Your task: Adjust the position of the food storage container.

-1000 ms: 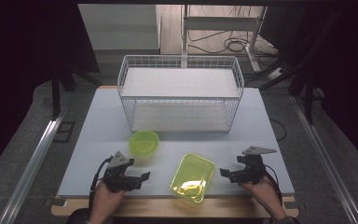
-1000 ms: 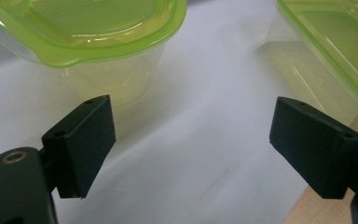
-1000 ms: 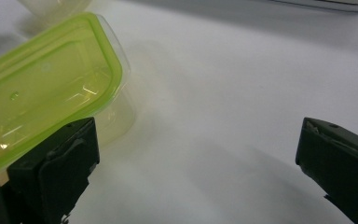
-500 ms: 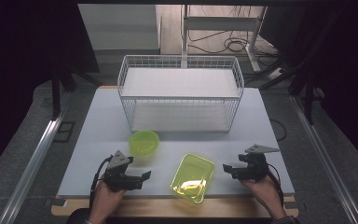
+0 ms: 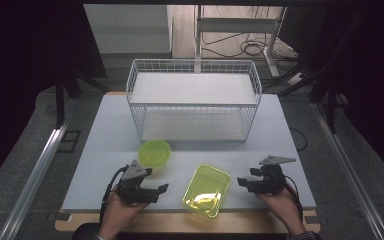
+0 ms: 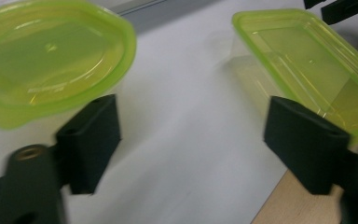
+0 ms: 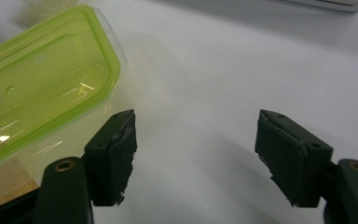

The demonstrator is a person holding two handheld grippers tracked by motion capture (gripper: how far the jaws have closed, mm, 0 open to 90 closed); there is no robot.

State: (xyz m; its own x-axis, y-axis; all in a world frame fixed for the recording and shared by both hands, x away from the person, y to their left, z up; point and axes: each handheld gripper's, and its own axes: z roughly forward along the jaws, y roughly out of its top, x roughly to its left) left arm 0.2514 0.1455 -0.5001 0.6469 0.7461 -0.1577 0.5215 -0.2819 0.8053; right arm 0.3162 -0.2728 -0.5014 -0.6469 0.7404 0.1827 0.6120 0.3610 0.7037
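Both tools, left tool (image 5: pixel 164 187) and right tool (image 5: pixel 240 181), spread, just closing on nothing; two containers: one round (image 5: pixel 154 152), one rectangular (image 5: pixel 207 189).

A grey floor (image 5: pixel 25 150) lay round the white table (image 5: pixel 105 125); cables (image 5: pixel 240 47) sprawled behind, dark curtains (image 5: pixel 30 40) hung either side.

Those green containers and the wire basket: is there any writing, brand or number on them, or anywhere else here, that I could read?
None can be read.
Rectangular green container: no label or print shows.
Round green container: plain, apart from a small moulded dot at its centre in the left gripper view.
White wire basket: no tag or sign.
Table: unmarked.
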